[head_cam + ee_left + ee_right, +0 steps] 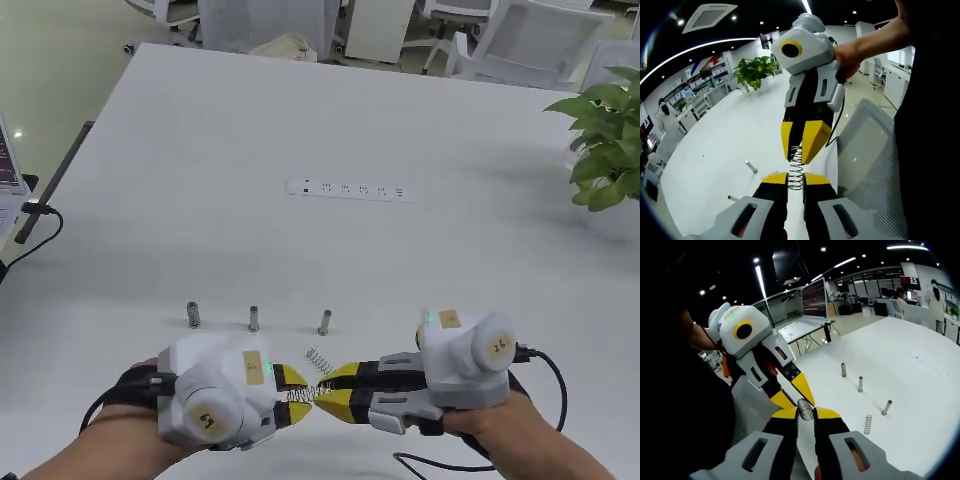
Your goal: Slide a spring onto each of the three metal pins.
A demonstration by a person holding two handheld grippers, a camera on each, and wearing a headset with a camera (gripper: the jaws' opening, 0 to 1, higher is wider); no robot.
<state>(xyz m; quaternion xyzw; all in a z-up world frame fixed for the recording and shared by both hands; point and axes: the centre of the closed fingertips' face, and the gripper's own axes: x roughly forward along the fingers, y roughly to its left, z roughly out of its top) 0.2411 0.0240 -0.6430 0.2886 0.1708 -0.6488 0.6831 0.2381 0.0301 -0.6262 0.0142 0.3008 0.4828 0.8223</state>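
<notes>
We hold one spring (796,167) spanning both claws, low over the near edge of the table (300,130). The left gripper (796,181) is pinched narrow on one end and the right gripper (806,414) narrow on the other, with their tips nearly meeting. We judge this to be a hand-over or a re-grip, so that one claw ends up holding the coil by its side with an open end free to go over a pin. The three pins (254,319) stand upright in a row just beyond the claws, apart from each other, which leaves room to come down on each. A second spring (318,360) lies loose on the table between the claws and the right-hand pin, near to hand for its turn. The left-hand pin looks thicker, perhaps sleeved already, but it is too small for us to tell.
</notes>
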